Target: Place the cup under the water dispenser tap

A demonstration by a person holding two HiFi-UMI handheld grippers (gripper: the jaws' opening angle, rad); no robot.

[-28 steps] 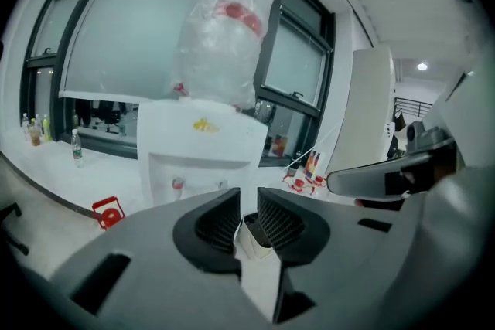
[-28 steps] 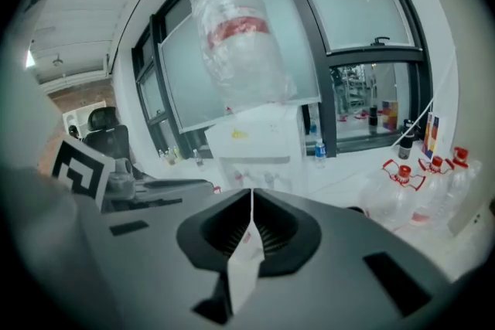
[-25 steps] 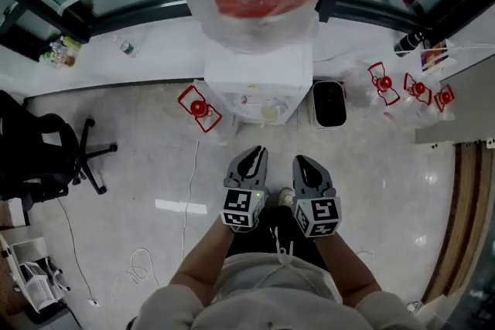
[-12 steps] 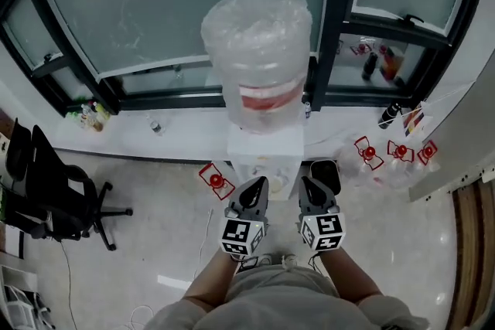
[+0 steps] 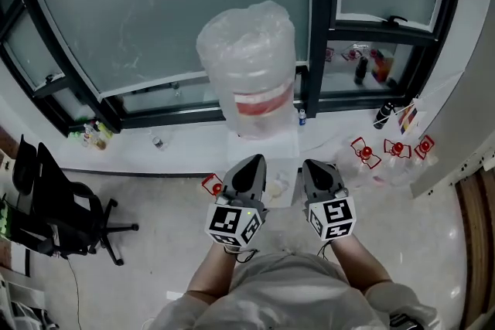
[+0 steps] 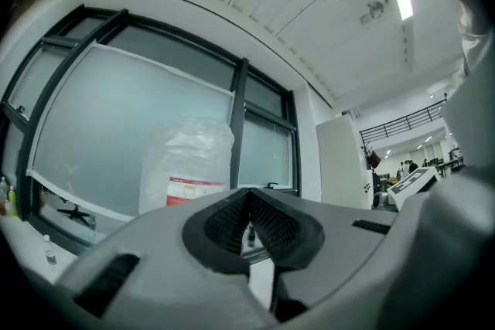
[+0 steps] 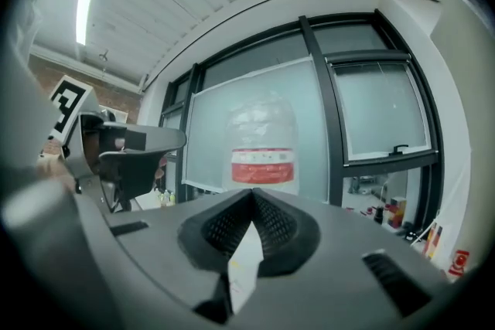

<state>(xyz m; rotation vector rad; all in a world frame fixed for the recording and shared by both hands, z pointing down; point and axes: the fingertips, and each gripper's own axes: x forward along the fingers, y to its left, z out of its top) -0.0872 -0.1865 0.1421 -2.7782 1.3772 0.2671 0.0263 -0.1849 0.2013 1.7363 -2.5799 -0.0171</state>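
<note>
Whereas a second ago both grippers hung low over the floor by the person's feet, the head view now has them raised side by side before the water dispenser [image 5: 272, 154], and the whole bottle [image 5: 246, 62] on top and the window behind it have come into sight. The left gripper [image 5: 251, 164] and the right gripper [image 5: 318, 168] are both empty. A pale shape on the dispenser's front may be the cup; it is too small to tell. One office chair [image 5: 58, 209] stands at the left, and four red objects [image 5: 397, 148] lie on the floor.

Seen from the left gripper view, its fingers are clenched together on nothing, pointing at the one bottle.

Seen from the right gripper view, its fingers likewise meet with nothing grasped.
</note>
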